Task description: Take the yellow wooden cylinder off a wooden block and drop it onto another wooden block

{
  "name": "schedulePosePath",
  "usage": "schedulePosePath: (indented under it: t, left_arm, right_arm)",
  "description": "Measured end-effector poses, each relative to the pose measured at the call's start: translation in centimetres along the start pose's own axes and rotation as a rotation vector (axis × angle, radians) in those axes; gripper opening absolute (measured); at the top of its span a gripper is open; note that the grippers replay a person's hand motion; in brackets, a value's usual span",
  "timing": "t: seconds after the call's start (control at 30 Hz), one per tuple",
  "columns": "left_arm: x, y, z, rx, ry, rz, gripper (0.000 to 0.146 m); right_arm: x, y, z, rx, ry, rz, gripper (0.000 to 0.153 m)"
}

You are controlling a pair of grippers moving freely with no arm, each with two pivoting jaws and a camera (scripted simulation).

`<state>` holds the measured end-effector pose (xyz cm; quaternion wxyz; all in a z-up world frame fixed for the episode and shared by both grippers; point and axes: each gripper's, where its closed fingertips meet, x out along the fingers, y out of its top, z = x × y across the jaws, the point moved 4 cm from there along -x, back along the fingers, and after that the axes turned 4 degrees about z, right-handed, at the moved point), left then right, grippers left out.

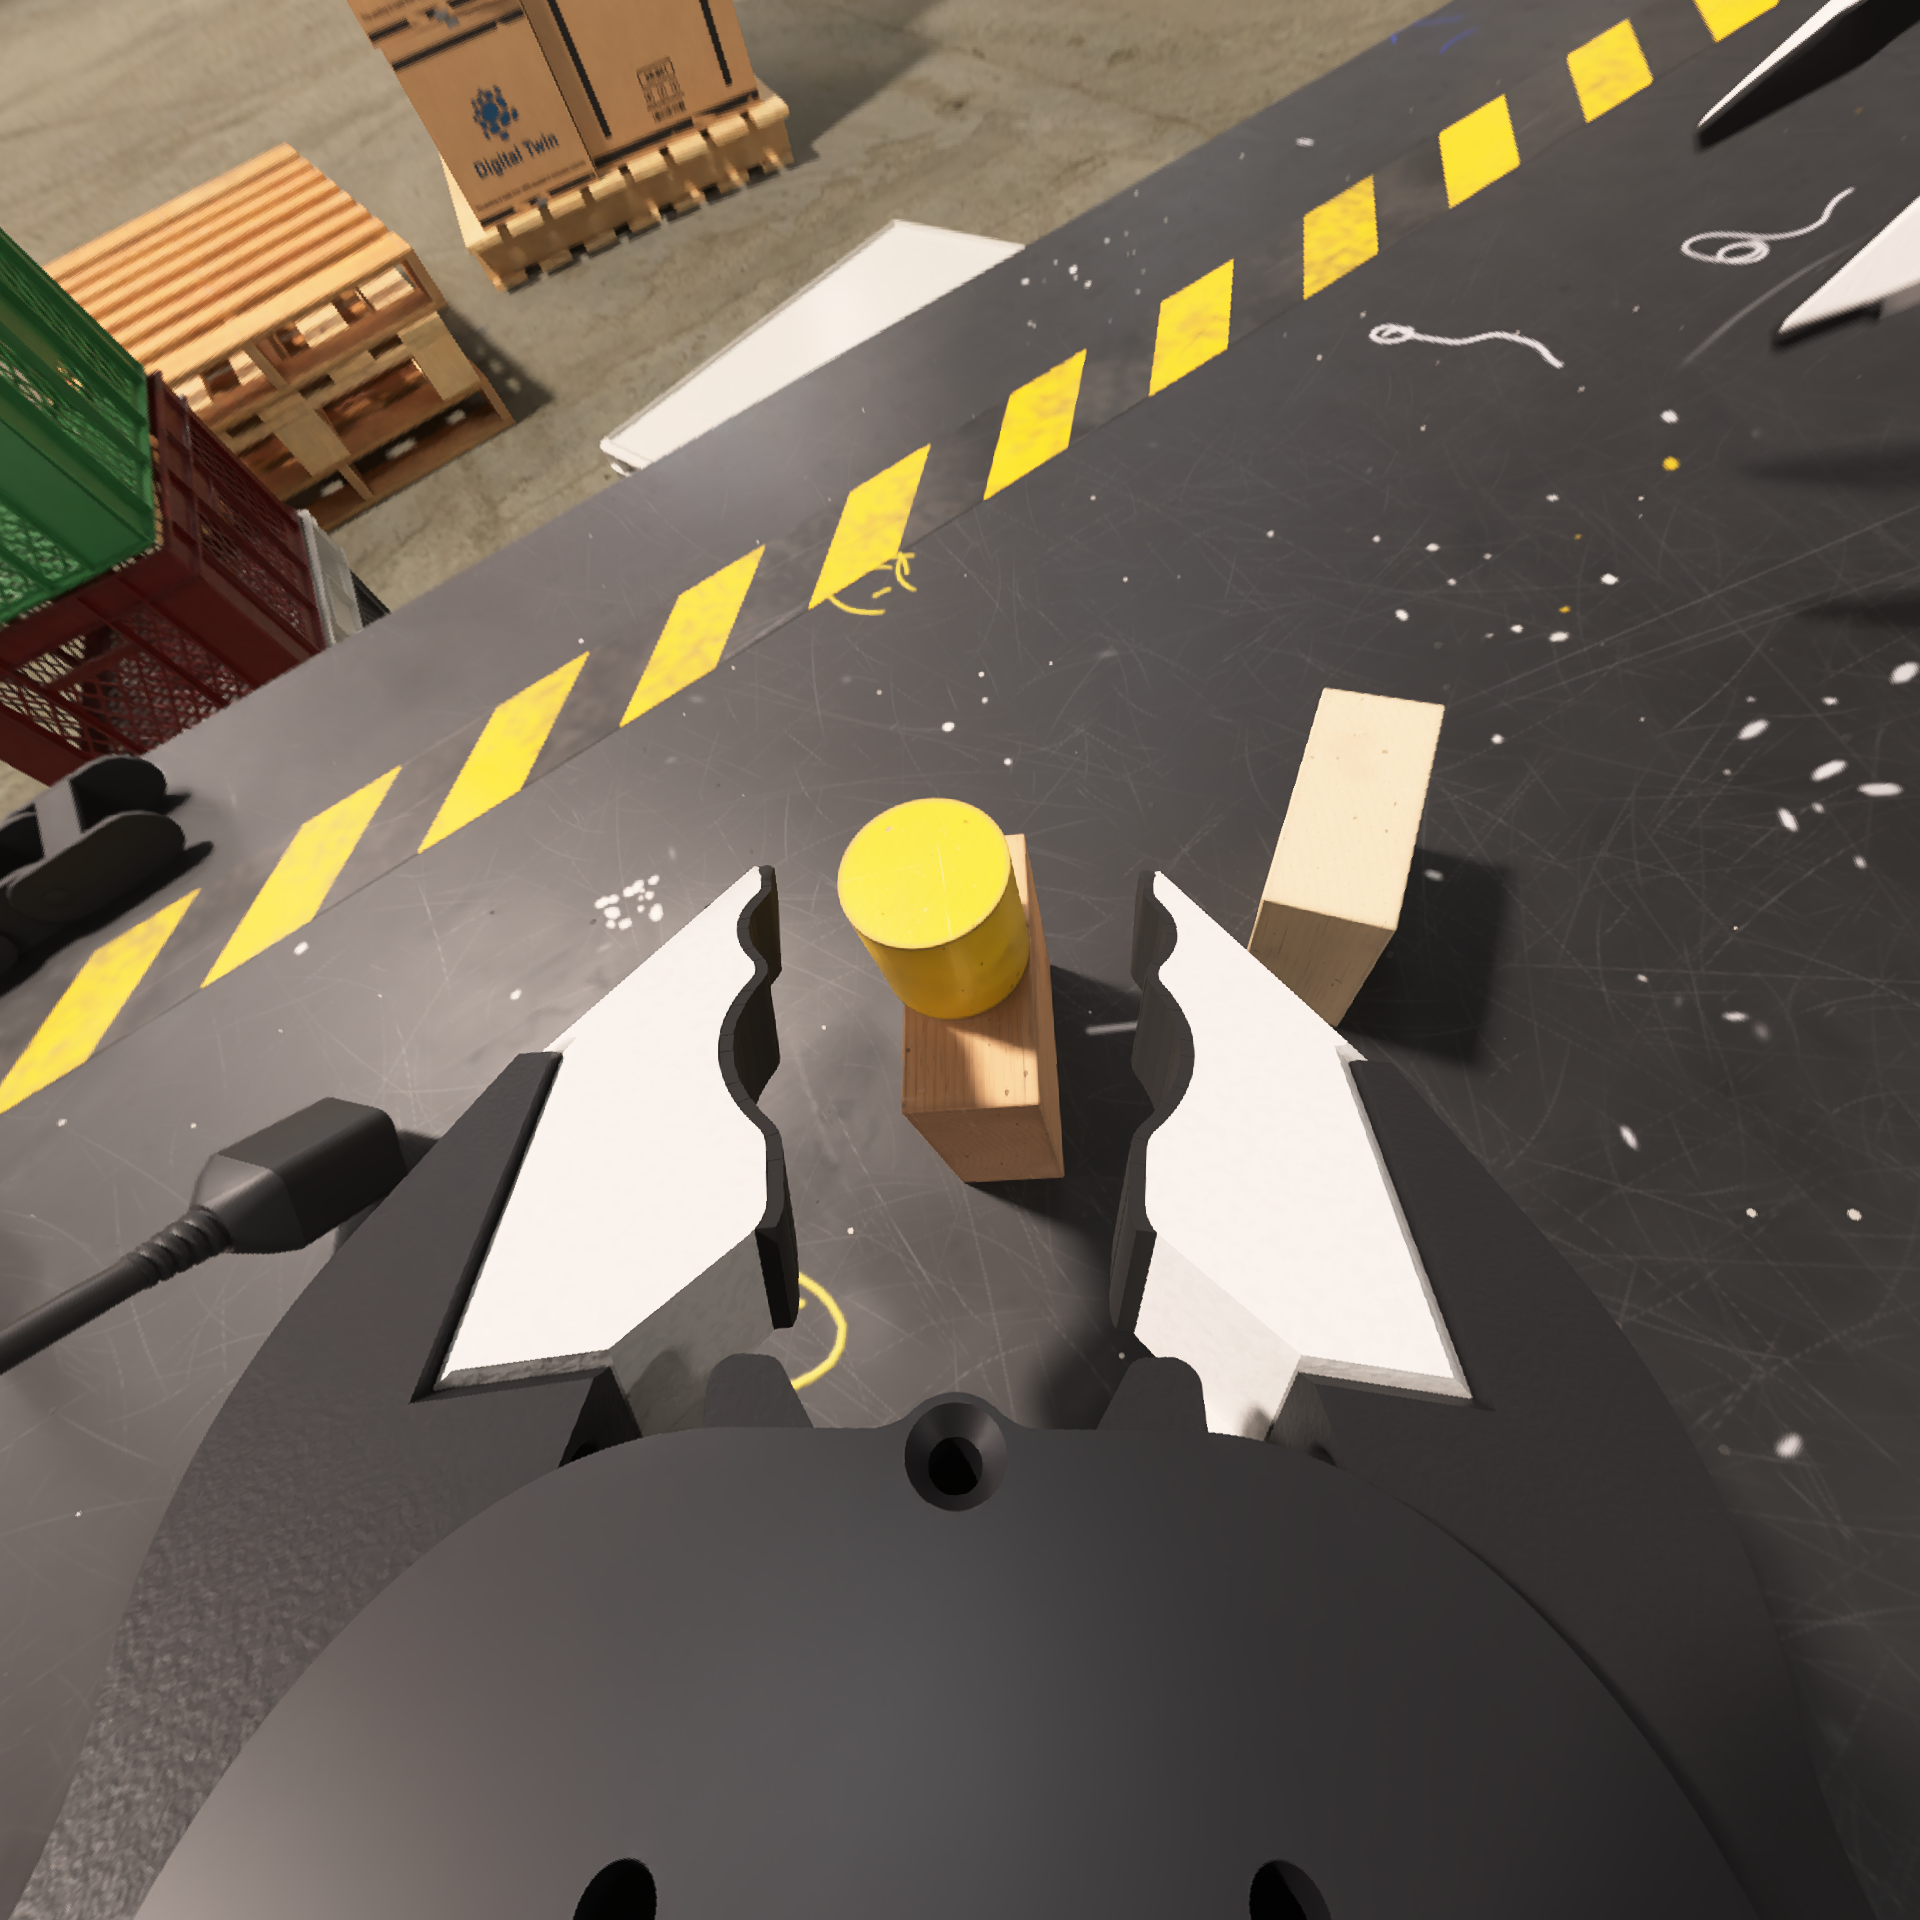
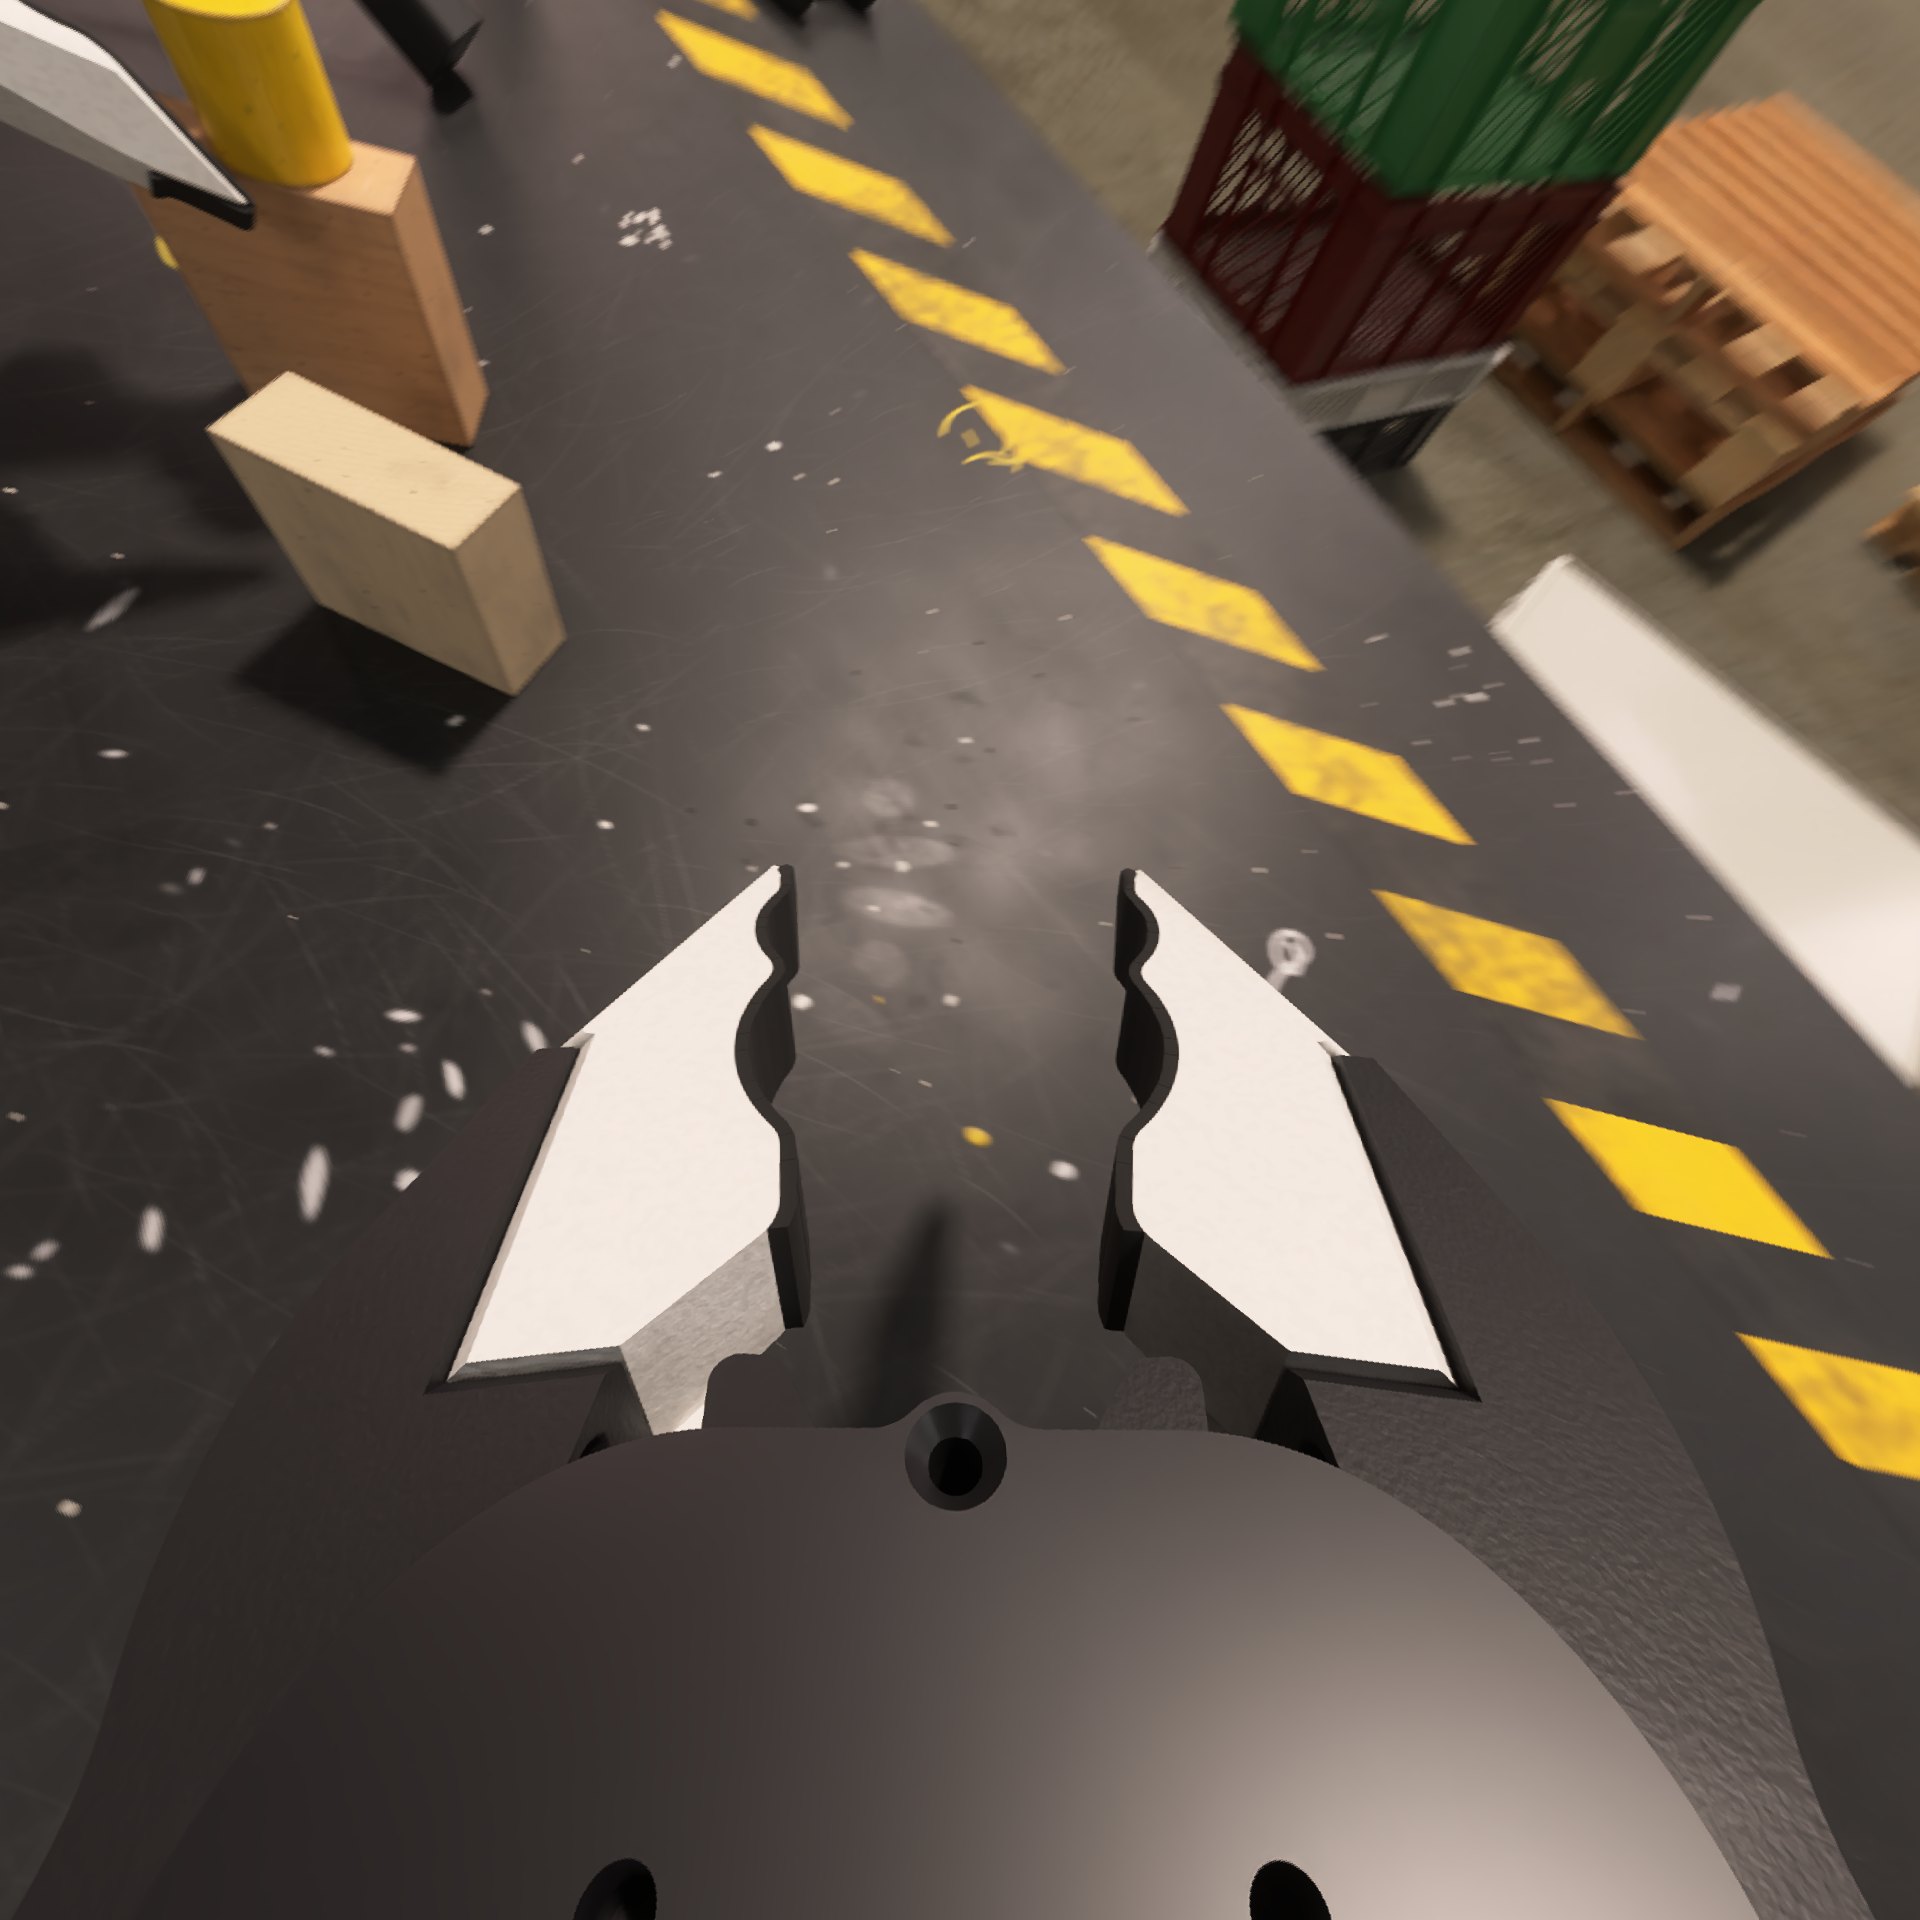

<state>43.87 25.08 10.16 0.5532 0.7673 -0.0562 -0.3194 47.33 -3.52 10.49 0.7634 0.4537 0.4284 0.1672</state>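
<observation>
A yellow wooden cylinder (image 1: 935,904) stands upright on a brown wooden block (image 1: 987,1081). My left gripper (image 1: 956,883) is open, its fingers on either side of the cylinder and block, above them and not touching. A paler wooden block (image 1: 1340,852) stands just to the right. In the right wrist view the cylinder (image 2: 260,94), brown block (image 2: 332,291) and pale block (image 2: 384,530) sit at the upper left, with a left gripper finger (image 2: 114,125) beside the cylinder. My right gripper (image 2: 956,883) is open and empty over bare table.
The dark table (image 1: 1455,1143) has a yellow hazard stripe (image 1: 1039,426) along its far edge. Beyond it on the floor stand wooden pallets (image 1: 281,312), cardboard boxes (image 1: 561,94), green and red crates (image 1: 94,520) and a white panel (image 1: 810,343). The right gripper's fingers (image 1: 1849,291) show at upper right.
</observation>
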Motion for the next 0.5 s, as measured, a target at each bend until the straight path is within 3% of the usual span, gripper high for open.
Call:
schedulePosePath:
  t: [0.1, 0.2, 0.43, 0.5]
  left_arm:
    - [-0.5, 0.7, -0.1, 0.004, 0.009, 0.040, 0.068]
    - [-1.2, 1.5, -0.2, 0.010, 0.027, 0.089, 0.067]
    - [-2.1, 3.6, 1.0, 0.022, 0.003, 0.205, 0.060]
    - [-1.8, 3.6, 1.3, 0.020, -0.014, 0.194, 0.062]
  right_arm:
    - [-3.2, 0.2, 2.5, -0.041, -0.115, 0.080, 0.051]
    - [-6.8, 0.0, 6.0, -0.014, -0.257, 0.157, 0.051]
    - [-15.5, -0.9, 14.8, 0.129, -0.593, 0.360, 0.069]
    - [-16.8, -1.5, 16.8, 0.157, -0.625, 0.368, 0.076]
